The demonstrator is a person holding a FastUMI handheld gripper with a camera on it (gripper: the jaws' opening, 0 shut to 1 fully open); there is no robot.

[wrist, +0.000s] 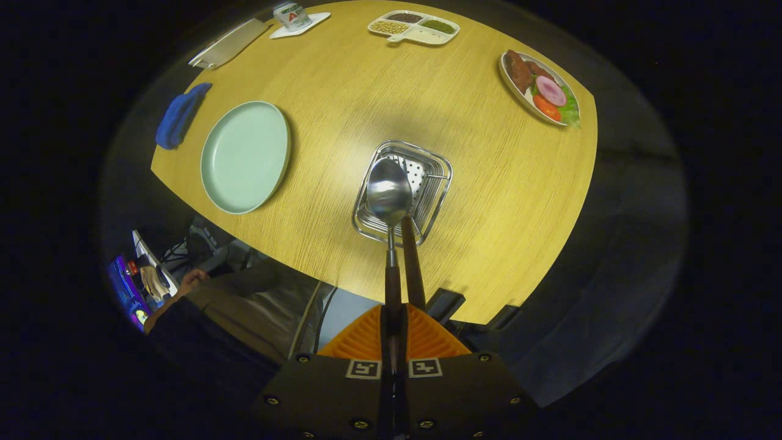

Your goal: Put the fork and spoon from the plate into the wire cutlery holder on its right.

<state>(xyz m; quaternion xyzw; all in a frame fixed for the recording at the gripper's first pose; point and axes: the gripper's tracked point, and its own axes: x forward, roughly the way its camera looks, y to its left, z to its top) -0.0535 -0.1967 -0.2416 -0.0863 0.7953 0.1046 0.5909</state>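
**Spoon held over the wire holder**

Your gripper (394,333) had its two orange fingers (363,339) pressed tight together on the dark handle of the spoon (389,194), with no gap between them beyond the handle itself. The spoon pointed straight ahead of the fingers, its shiny bowl hanging over the near left part of the wire cutlery holder (437,183), which stood on the wooden table (342,79). A second brown handle (412,263) (most likely the fork's, though its head was hidden behind the spoon) leaned out of the holder's near edge, just to the right of the spoon's stem. You could see the pale green plate (245,157) lying bare to the left of the holder, well apart from it. A blue cloth (179,115) lay just beyond the plate's far left. Further off sat a dish of food (540,88) and a divided tray (413,27).
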